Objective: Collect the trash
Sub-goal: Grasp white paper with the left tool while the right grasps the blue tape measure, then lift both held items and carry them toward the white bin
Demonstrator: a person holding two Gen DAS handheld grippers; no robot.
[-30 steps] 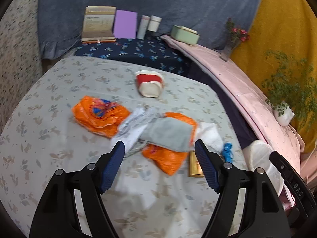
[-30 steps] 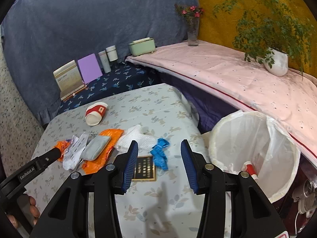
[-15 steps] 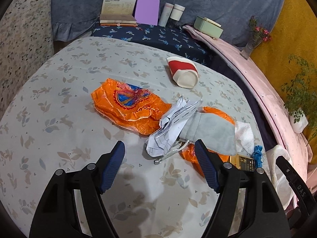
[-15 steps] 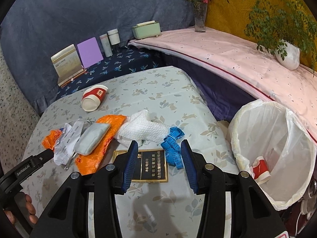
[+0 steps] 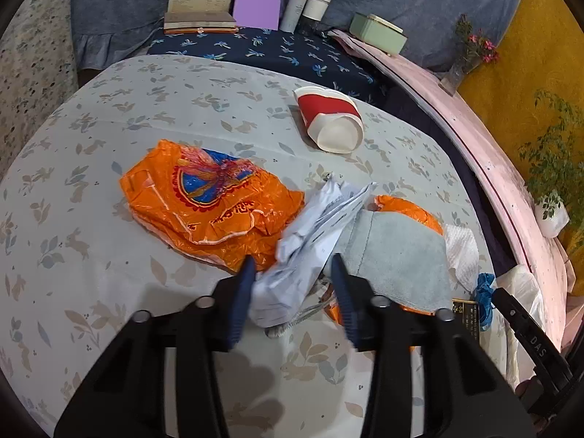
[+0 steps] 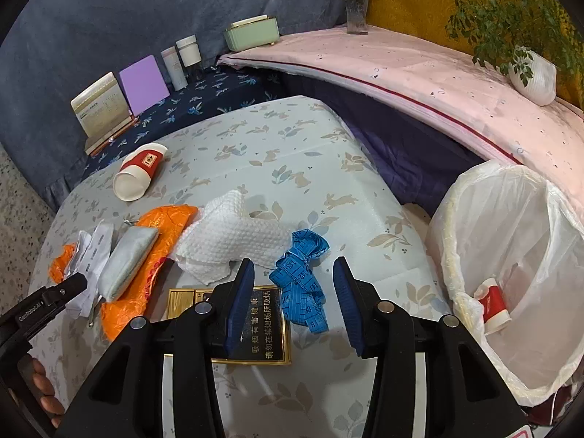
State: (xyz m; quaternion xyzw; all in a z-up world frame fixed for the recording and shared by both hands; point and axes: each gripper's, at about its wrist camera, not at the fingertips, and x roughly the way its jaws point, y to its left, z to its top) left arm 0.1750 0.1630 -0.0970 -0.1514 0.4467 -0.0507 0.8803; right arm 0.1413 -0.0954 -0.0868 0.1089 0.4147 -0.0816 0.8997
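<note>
The left wrist view looks steeply down along the left tool (image 5: 292, 281), close over the paper (image 5: 310, 230) on the desk (image 5: 91, 262). The right wrist view looks down along the right tool (image 6: 294, 277), close over the tape (image 6: 303, 273), with the bin (image 6: 511, 255) at right. Both views share the desk, the cup (image 5: 330, 120) (image 6: 138, 171) and the books (image 5: 200, 0) (image 6: 102, 109) behind.

Glossy crinkled orange plastic bag (image 5: 215, 204), matt creased paper (image 5: 306, 244), soft grey cloth (image 5: 398, 255)
</note>
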